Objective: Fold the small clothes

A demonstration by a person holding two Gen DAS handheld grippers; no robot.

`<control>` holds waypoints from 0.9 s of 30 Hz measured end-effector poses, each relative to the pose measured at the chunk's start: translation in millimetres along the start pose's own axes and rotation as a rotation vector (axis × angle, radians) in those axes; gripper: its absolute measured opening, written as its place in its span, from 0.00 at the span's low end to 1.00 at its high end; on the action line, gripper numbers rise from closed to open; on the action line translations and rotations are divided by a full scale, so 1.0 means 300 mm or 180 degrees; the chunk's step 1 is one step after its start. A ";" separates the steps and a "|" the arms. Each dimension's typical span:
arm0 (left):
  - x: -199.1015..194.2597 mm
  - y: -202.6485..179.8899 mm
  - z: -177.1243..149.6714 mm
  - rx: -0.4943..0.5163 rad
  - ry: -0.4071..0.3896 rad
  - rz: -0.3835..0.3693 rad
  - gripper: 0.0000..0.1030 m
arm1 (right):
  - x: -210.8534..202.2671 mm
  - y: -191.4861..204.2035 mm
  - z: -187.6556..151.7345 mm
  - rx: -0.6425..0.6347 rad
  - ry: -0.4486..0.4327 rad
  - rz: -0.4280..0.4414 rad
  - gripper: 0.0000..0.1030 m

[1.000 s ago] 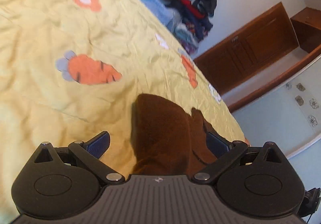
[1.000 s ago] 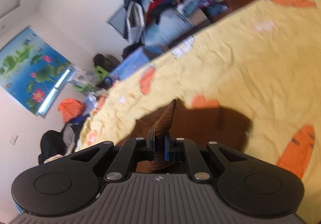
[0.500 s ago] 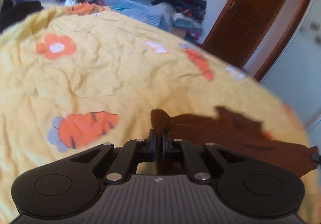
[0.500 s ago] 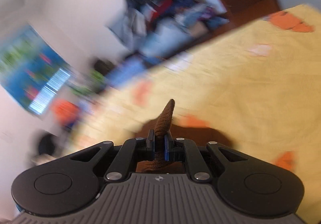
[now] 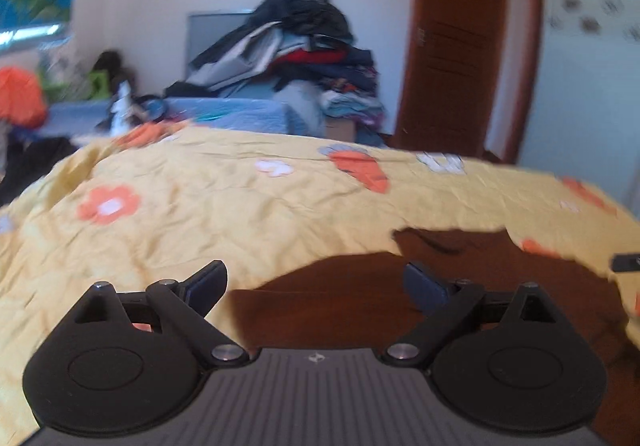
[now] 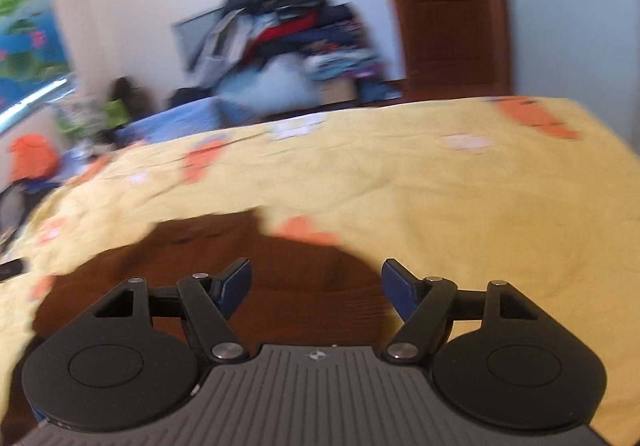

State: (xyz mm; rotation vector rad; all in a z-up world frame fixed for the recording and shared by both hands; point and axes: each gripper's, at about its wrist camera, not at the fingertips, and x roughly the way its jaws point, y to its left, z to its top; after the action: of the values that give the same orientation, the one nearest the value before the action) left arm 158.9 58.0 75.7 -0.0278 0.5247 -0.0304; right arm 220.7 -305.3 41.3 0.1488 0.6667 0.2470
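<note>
A small brown garment (image 5: 460, 270) lies flat on the yellow bedspread (image 5: 240, 214) with orange carrot and flower prints. In the left wrist view my left gripper (image 5: 316, 284) is open and empty just above the garment's near left part. In the right wrist view the same brown garment (image 6: 256, 258) lies spread under my right gripper (image 6: 316, 282), which is open and empty over its near right part. Both views are blurred by motion.
A tall pile of clothes (image 5: 296, 58) stands on blue boxes beyond the bed's far edge. A brown wooden door (image 5: 456, 46) is at the back right. A small dark object (image 5: 626, 262) lies on the bedspread right of the garment. Orange and green items sit at far left.
Both grippers were shut on the brown garment and have opened and let it go. The garment now lies flat on the bed. Both cameras have swung level toward the far wall.
</note>
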 end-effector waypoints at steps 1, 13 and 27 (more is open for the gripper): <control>0.051 -0.043 -0.014 0.0120 0.0159 0.0017 0.93 | 0.040 0.040 -0.017 -0.0161 0.0090 -0.0019 0.70; 0.215 0.043 -0.097 0.0132 0.0746 0.0254 1.00 | 0.154 0.097 -0.139 -0.0558 0.0281 -0.0298 0.82; 0.101 0.130 -0.106 -0.0270 0.0853 -0.0043 0.98 | 0.050 0.083 -0.171 -0.0541 0.0448 -0.0032 0.95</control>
State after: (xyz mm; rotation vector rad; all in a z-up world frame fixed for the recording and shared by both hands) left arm 170.0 95.2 31.8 -0.1112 0.7936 -0.0253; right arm 195.3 -274.3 -1.9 -0.0352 0.7826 0.3051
